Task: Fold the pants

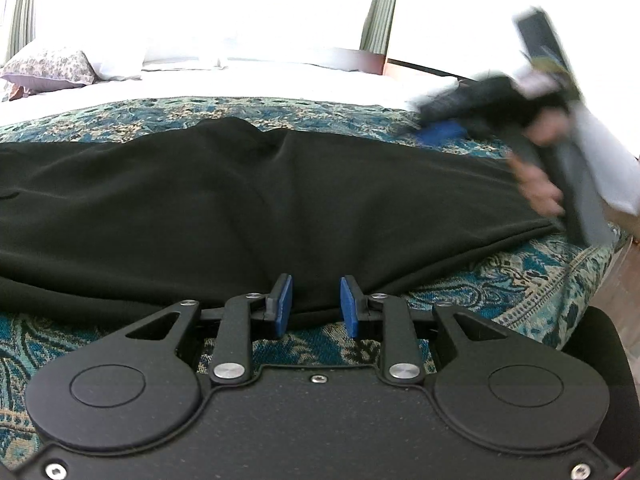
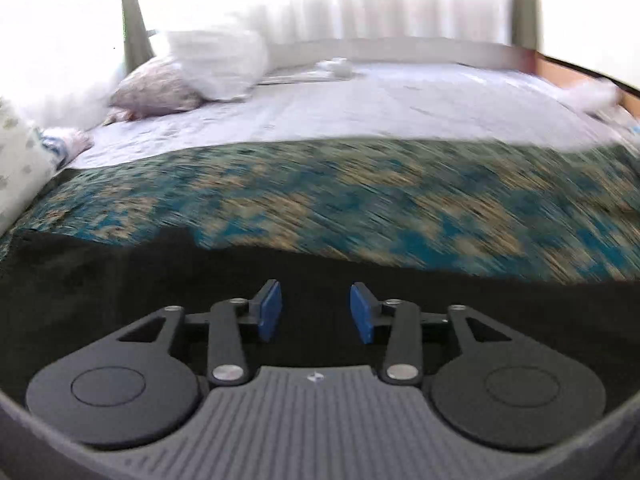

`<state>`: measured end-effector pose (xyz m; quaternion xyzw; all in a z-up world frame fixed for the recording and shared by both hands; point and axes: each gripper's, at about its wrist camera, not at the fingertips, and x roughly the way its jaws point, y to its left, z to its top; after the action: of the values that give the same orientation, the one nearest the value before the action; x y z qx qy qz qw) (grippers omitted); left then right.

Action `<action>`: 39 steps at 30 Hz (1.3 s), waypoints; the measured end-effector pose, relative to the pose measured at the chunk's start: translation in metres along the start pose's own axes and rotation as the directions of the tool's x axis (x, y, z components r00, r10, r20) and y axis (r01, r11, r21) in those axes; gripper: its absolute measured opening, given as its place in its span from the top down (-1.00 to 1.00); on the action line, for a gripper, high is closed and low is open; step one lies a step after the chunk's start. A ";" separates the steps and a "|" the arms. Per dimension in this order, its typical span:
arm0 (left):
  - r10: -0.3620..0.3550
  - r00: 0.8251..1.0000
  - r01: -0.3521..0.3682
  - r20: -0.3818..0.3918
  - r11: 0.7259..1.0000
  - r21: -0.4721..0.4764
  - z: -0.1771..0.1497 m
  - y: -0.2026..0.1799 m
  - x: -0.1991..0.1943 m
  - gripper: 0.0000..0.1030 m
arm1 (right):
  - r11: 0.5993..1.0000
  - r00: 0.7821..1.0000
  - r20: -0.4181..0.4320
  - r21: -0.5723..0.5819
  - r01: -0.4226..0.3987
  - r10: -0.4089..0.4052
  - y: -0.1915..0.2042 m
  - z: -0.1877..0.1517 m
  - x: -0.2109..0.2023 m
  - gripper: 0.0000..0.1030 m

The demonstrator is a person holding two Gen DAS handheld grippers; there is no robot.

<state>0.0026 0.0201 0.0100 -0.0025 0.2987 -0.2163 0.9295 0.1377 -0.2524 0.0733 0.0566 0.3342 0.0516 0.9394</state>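
Note:
Black pants [image 1: 240,200] lie spread flat across a teal patterned bedspread [image 1: 500,280], running left to right. My left gripper [image 1: 316,304] is open and empty, its blue pads at the near edge of the pants. My right gripper [image 2: 316,312] is open and empty just above the black fabric [image 2: 120,280]; it also shows in the left wrist view [image 1: 460,120], blurred, over the far right end of the pants, with the hand holding it.
The bed continues behind with a white sheet [image 2: 360,100] and pillows [image 2: 168,88] at the back left. Bright windows with green curtains [image 1: 376,8] stand behind. The bed's right edge [image 1: 600,272] drops to the floor.

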 end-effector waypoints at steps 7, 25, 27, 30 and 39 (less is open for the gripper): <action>0.019 1.000 -0.019 -0.016 1.000 0.006 0.004 -0.005 0.003 0.51 | 0.938 0.977 0.006 0.283 0.202 -0.212 -0.128 -0.070 -0.058 0.07; 0.019 1.000 -0.019 0.006 0.997 -0.073 0.034 -0.027 -0.003 0.49 | 0.617 0.826 0.175 0.750 0.240 -0.535 -0.250 -0.134 -0.158 -0.37; 0.002 1.000 -0.001 0.022 0.999 -0.044 0.042 -0.042 0.003 0.44 | 0.607 0.815 0.162 0.749 0.265 -0.557 -0.256 -0.129 -0.156 -0.38; -0.016 0.999 0.016 0.030 1.000 -0.004 0.050 -0.067 0.023 0.37 | 0.559 0.788 0.135 0.775 0.293 -0.600 -0.258 -0.128 -0.151 -0.38; -0.066 0.997 0.068 -0.033 0.997 0.042 0.045 -0.124 0.083 0.30 | 0.548 0.785 0.089 0.764 0.341 -0.613 -0.249 -0.125 -0.149 -0.37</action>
<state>0.0382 -0.1312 0.0179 0.0111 0.3085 -0.2538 0.9167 -0.0422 -0.5095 0.0349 0.3287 0.1583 -0.3547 0.8609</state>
